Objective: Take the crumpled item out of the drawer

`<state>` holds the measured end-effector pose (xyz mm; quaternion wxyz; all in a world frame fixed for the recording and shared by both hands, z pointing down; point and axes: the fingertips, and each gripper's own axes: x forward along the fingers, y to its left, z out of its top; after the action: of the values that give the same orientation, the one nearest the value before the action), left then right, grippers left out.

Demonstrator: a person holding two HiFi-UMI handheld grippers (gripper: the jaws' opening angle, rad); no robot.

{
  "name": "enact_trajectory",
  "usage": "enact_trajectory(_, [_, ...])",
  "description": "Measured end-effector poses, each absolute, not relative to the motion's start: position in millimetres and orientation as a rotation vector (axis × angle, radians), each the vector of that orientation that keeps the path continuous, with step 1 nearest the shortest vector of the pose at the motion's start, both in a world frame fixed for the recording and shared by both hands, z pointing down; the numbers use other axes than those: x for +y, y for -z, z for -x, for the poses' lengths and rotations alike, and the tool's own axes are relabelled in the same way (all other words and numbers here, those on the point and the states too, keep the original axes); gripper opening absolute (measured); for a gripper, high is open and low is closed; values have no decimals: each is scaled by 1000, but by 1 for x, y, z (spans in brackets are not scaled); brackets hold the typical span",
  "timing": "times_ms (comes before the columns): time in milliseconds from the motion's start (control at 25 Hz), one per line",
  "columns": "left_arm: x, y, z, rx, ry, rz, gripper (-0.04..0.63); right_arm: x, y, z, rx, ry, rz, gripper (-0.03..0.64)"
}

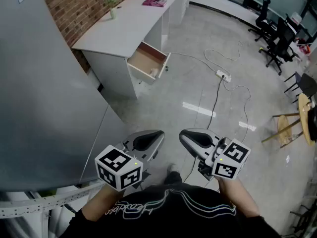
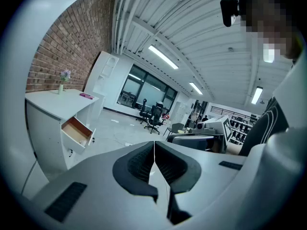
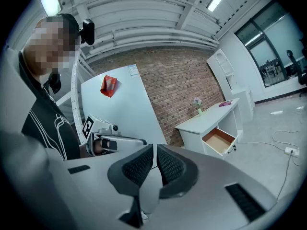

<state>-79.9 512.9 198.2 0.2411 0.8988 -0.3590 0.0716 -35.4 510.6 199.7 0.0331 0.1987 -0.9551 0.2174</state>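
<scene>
The white desk point(image 1: 124, 29) stands far ahead by the brick wall, its one drawer point(image 1: 148, 61) pulled open. A small pale lump point(image 1: 154, 73) lies at the drawer's front corner; I cannot make out what it is. The drawer also shows in the left gripper view point(image 2: 76, 131) and the right gripper view point(image 3: 218, 140). Both grippers are held close to the person's body, well short of the desk. My left gripper point(image 1: 159, 134) point(image 2: 154, 145) is shut and empty. My right gripper point(image 1: 182, 133) point(image 3: 155, 148) is shut too, nothing between its pads.
A large grey panel point(image 1: 39, 93) rises at the left. A power strip point(image 1: 223, 75) and its cables lie on the floor between me and the desk. Office chairs point(image 1: 275, 29) stand at the far right, with a wooden stool point(image 1: 287, 125) nearer. A flower vase point(image 1: 112, 4) and a pink book point(image 1: 154, 3) sit on the desk.
</scene>
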Motion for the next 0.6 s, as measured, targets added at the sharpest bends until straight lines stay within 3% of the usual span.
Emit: enact_trajectory(600, [442, -208, -18, -950, -250, -2462, 25, 444, -212, -55, -2954, -739, -608, 57])
